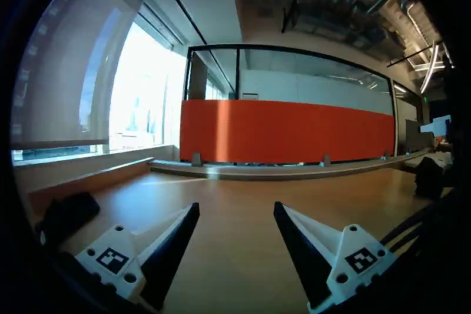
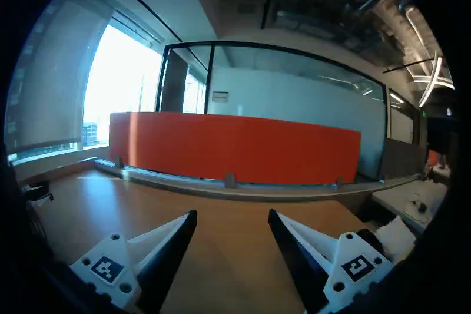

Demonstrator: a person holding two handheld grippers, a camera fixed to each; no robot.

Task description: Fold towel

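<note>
My left gripper (image 1: pixel 236 208) stands open low over a bare wooden tabletop (image 1: pixel 235 196), nothing between its white and black fingers (image 1: pixel 171 237). My right gripper (image 2: pixel 232 215) is open too, hovering over the same kind of wooden surface (image 2: pixel 229 237), its fingers (image 2: pixel 300 249) holding nothing. A small white crumpled cloth (image 2: pixel 395 235) lies at the right edge of the right gripper view, beyond the right finger; whether it is the towel I cannot tell.
An orange divider panel (image 1: pixel 282 131) stands along the table's far edge, with glass walls behind. A black object (image 1: pixel 68 214) sits at the left and another dark one (image 1: pixel 430 175) at the right. Bright windows (image 2: pixel 118 90) are to the left. A neighbouring desk (image 2: pixel 412 196) lies right.
</note>
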